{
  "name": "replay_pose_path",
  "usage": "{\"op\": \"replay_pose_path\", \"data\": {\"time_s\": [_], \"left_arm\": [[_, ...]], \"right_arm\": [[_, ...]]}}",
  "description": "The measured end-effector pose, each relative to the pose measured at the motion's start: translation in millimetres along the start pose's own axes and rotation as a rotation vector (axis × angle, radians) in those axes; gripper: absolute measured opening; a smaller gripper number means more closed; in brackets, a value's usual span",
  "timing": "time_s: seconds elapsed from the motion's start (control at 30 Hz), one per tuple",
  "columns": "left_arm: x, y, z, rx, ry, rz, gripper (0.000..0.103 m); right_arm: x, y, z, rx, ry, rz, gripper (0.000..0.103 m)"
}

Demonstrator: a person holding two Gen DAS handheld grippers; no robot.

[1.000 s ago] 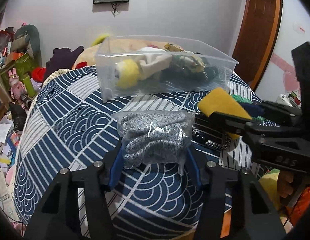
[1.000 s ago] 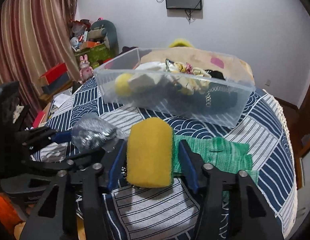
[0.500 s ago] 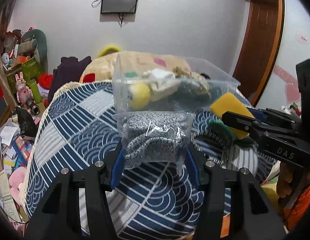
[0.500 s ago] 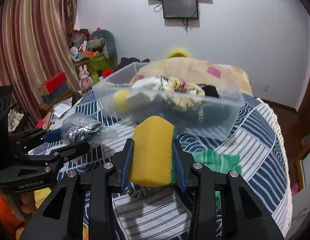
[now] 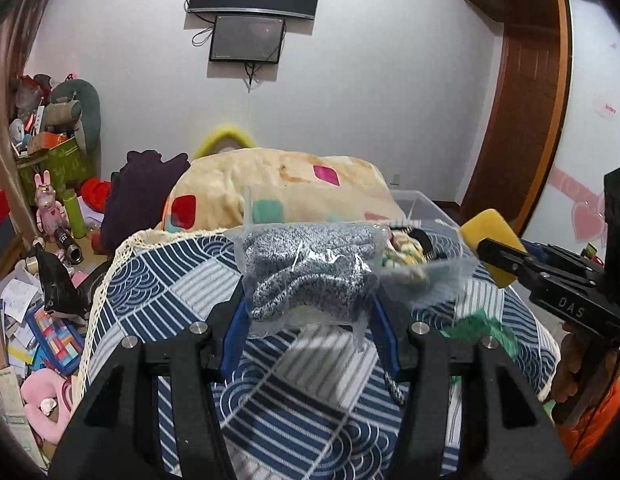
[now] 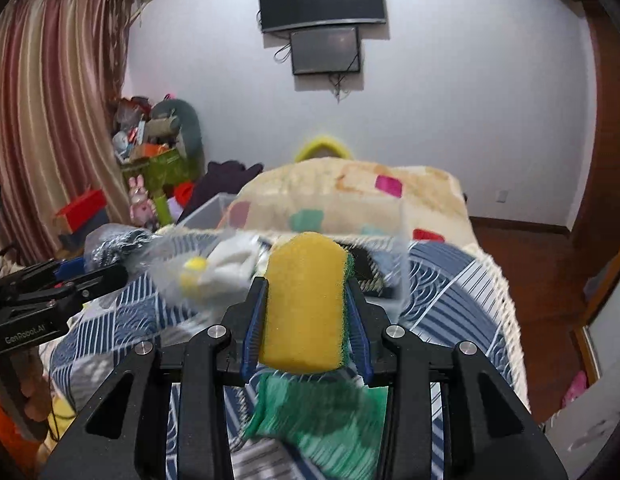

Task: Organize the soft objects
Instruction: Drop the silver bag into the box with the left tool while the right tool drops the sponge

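Note:
My left gripper [image 5: 310, 312] is shut on a clear bag of grey knit fabric [image 5: 306, 276] and holds it above the blue patterned cover [image 5: 158, 280]. My right gripper [image 6: 306, 320] is shut on a yellow sponge [image 6: 302, 304] with a green scouring side, also lifted. The clear plastic bin [image 6: 394, 276] with soft items stands just beyond both grippers; its far rim shows in the left wrist view [image 5: 418, 200]. A green cloth [image 6: 322, 416] lies on the cover under the right gripper. The right gripper with the sponge [image 5: 492, 240] shows at the right of the left wrist view.
A cream patterned blanket [image 5: 278, 184] lies behind the bin. A chain [image 5: 394, 388] lies on the cover near the left gripper. Toys and clutter [image 5: 42, 216] fill the floor at the left. A wooden door [image 5: 522, 120] stands at the right.
Both grippers have risen and tilted up with their loads, the bag and the sponge coming off the cover. The bin now sits lower and closer in both views.

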State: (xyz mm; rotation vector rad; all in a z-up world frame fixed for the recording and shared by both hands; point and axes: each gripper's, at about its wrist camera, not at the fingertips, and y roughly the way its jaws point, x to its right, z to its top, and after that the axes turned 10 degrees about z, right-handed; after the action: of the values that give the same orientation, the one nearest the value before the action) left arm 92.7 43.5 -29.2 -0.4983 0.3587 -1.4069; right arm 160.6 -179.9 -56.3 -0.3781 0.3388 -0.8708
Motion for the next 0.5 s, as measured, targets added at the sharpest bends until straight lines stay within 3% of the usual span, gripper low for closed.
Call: {"op": "replay_pose_path", "data": {"time_s": [0.27,0.5], "left_arm": [[7.4,20.2,22.0,0.011,0.018,0.021,0.054],[15.7,43.4,27.3,-0.014,0.021,0.037,0.054]], "right_arm": [[8.2,8.0,24.6,0.022,-0.006,-0.044,0.034],[13.2,31.4,33.6,-0.026,-0.018,-0.061,0.034]]}}
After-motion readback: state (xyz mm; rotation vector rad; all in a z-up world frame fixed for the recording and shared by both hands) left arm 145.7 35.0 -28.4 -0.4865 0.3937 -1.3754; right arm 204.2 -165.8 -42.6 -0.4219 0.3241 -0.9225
